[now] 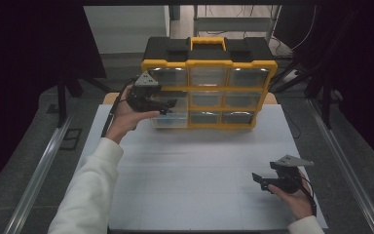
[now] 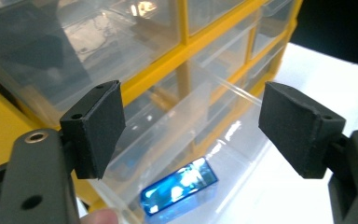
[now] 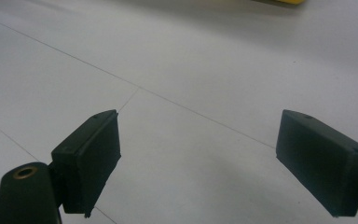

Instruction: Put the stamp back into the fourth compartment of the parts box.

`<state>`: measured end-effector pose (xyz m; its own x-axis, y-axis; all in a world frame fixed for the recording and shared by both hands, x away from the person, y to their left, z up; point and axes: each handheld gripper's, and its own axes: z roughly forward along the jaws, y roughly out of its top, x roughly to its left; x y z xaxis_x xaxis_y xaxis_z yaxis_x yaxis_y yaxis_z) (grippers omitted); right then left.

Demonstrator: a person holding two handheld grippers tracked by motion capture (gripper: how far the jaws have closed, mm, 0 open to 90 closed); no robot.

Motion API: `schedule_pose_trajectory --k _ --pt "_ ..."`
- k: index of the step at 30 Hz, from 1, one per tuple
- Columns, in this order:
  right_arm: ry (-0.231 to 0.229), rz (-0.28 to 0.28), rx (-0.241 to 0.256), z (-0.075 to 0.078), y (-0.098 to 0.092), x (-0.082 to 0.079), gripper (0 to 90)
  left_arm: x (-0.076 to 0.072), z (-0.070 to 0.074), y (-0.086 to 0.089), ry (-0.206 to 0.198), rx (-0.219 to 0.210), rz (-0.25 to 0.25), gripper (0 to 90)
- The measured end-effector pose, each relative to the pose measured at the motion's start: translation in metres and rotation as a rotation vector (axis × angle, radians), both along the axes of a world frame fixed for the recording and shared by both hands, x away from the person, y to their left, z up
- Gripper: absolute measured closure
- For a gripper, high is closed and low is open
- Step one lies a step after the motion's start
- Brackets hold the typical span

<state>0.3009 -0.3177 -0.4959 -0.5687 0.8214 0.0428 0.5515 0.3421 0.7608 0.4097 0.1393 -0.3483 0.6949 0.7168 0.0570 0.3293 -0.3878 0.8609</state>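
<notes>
A yellow and black organizer case (image 1: 209, 63) with clear drawers stands upright at the back of the white table (image 1: 199, 165). Its bottom-left drawer (image 1: 168, 119) is pulled out. In the left gripper view that clear drawer (image 2: 182, 140) holds a shiny blue block (image 2: 179, 186). My left gripper (image 1: 168, 106) hovers at the case's left side over the drawer, and its jaws stand wide apart with nothing between them (image 2: 191, 130). My right gripper (image 1: 258, 180) rests low over the table at the front right, open and empty (image 3: 198, 163).
The white table surface (image 3: 191, 70) has thin seam lines. Grey floor and metal rails (image 1: 39, 165) flank the table on both sides. A table leg and dark furniture stand behind the case.
</notes>
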Motion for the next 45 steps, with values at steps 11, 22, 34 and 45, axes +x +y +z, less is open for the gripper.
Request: schedule_pose_trajectory --k 11,22,34,45 --pt "0.002 0.003 -0.001 0.000 0.000 0.000 14.2 -0.018 -0.004 0.000 -0.005 -0.024 -0.041 22.3" --pt "0.000 0.002 -0.001 0.000 0.001 0.000 14.2 -0.038 -0.002 0.004 -0.019 -0.079 -0.078 21.8" --pt "-0.003 -0.005 0.003 0.001 0.000 -0.001 14.2 -0.060 -0.008 0.003 -0.009 -0.094 -0.115 21.5" --pt "-0.004 -0.004 0.001 0.001 0.000 0.000 14.2 -0.077 -0.012 0.001 0.035 -0.113 -0.154 20.2"
